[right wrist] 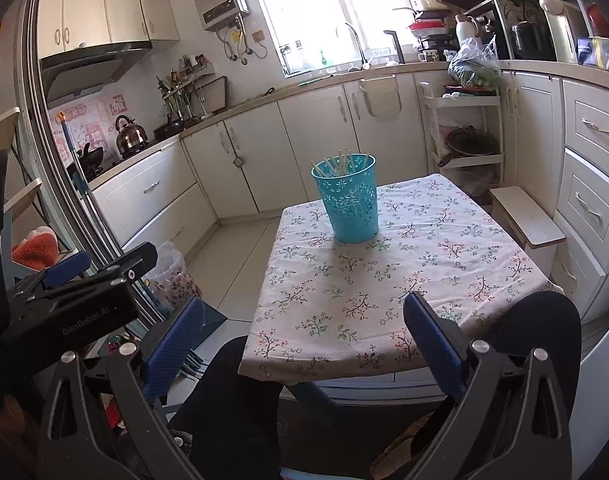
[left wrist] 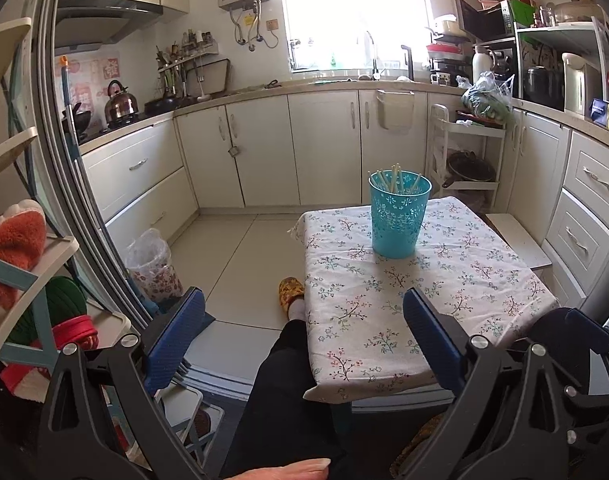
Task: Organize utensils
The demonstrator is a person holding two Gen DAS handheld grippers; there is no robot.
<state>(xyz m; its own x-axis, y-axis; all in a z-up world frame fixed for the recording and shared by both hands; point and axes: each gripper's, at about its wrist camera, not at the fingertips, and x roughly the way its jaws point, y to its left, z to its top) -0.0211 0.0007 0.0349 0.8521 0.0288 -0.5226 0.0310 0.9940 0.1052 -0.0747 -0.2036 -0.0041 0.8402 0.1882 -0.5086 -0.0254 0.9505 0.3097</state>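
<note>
Both hand-held grippers, left (left wrist: 304,312) and right (right wrist: 304,312), gape empty. The teal cup (left wrist: 398,216) holding chopsticks (left wrist: 396,178) stands mid-frame on the desk (left wrist: 384,320); only the right wrist view shows the left hand-held gripper's body at left.

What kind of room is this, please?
A home kitchen, most likely: a kettle stands on the stove, a sink tap sits under the window, and white cabinets line the walls.

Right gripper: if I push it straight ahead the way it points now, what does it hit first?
Likely the floral tablecloth: the open right gripper aims over its bare near part. The turquoise cup holding chopsticks stands farther on, slightly right of centre. Depth is unclear.
</note>
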